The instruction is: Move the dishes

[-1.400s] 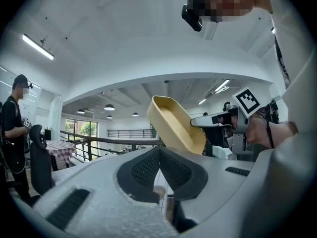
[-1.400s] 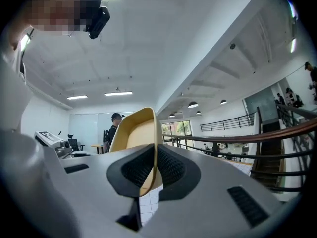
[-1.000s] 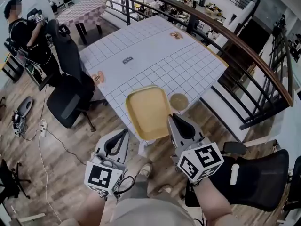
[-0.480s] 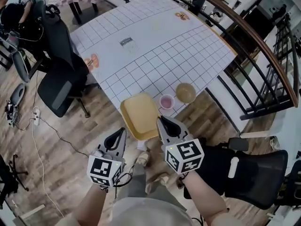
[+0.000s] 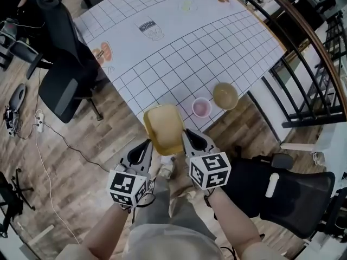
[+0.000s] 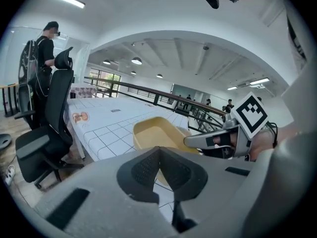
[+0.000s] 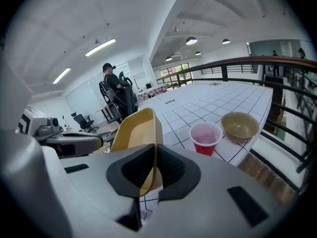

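Yellow plastic tray (image 5: 162, 124) hangs tilted over the near corner of the table (image 5: 179, 42), with its near end out past the edge above the wooden floor (image 5: 81, 161). The right gripper (image 5: 187, 136) is clamped on the tray's right rim. Its own view shows the thin rim running between the two dark pads, a detail the head view does not give. The left gripper (image 5: 145, 145) sits at the tray's 7 o'clock corner. The left gripper view shows its jaws closed tip to tip with the tray just beyond them, and no view settles whether the tips touch it.

From the head view, a cup (image 5: 201, 108) stands just beside the tray at 2 o'clock, with a tan bowl (image 5: 225, 96) next to it, further along the same line. Both are close to the table's right edge. Only the right gripper view shows that the cup is red outside. The left gripper view shows neither dish, but it does show a person (image 6: 47, 48) standing far off by a chair.

Gridded cloth lies open from 10 to 1 o'clock beyond the tray. An office chair (image 5: 57, 88) crowds the table's left edge at 9 o'clock, a railing (image 5: 303, 42) runs along the right at 3, and a black chair (image 5: 295, 194) stands at 4.
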### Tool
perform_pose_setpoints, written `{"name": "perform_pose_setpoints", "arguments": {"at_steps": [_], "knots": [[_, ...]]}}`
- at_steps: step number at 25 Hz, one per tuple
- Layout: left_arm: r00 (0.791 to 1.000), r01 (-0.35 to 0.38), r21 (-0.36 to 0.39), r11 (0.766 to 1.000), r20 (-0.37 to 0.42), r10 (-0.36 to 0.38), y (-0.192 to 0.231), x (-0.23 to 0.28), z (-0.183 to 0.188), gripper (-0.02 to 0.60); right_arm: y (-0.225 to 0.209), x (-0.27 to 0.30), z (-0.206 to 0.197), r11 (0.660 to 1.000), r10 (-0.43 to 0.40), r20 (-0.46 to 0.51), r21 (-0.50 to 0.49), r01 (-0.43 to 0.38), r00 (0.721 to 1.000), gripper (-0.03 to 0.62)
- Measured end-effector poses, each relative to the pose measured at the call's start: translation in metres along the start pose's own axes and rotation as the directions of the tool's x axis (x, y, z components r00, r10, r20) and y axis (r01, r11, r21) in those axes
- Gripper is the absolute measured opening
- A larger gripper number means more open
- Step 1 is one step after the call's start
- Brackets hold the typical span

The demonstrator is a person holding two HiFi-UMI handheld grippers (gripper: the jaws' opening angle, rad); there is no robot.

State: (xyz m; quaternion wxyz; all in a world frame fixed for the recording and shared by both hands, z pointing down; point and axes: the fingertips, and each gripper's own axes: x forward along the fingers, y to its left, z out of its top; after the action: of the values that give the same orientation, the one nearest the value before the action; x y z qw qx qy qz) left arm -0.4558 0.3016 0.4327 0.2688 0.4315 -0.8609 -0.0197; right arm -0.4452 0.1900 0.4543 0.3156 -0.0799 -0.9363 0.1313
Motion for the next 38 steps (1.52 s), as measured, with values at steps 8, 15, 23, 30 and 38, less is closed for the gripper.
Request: {"name": "perform_pose_setpoints", "arguments": {"at_steps": [8, 15, 23, 30, 38], "knots": [[0.996, 0.044, -0.047, 0.998, -0.081, -0.048, 0.005, 0.02, -0.026, 0.012, -0.025, 0.025, -0.038, 0.996, -0.036, -0.076, 0.079, 0.042, 0.996, 0.032], [0.993, 0.066, -0.077, 0.995, -0.097, -0.073, 0.003, 0.027, -0.034, 0.012, -0.044, 0.043, -0.06, 0.986, -0.098, -0.126, 0.124, 0.114, 0.987, 0.032], [0.993, 0.06, -0.082, 0.995, -0.099, -0.068, 0.003, 0.026, -0.04, 0.012, -0.049, 0.044, -0.057, 0.988, -0.101, -0.114, 0.104, 0.113, 0.988, 0.035], [0.998, 0.051, -0.074, 0.996, -0.031, -0.053, -0.002, 0.023, -0.012, 0.012, -0.05, 0.02, -0.039, 0.99, -0.121, -0.075, 0.059, 0.125, 0.99, 0.035], [0.994, 0.089, -0.036, 0.995, 0.061, -0.086, -0.055, -0.002, 0.074, 0.012, -0.041, -0.064, 0.043, 0.989, -0.145, 0.083, 0.034, 0.143, 0.986, 0.035]]}}
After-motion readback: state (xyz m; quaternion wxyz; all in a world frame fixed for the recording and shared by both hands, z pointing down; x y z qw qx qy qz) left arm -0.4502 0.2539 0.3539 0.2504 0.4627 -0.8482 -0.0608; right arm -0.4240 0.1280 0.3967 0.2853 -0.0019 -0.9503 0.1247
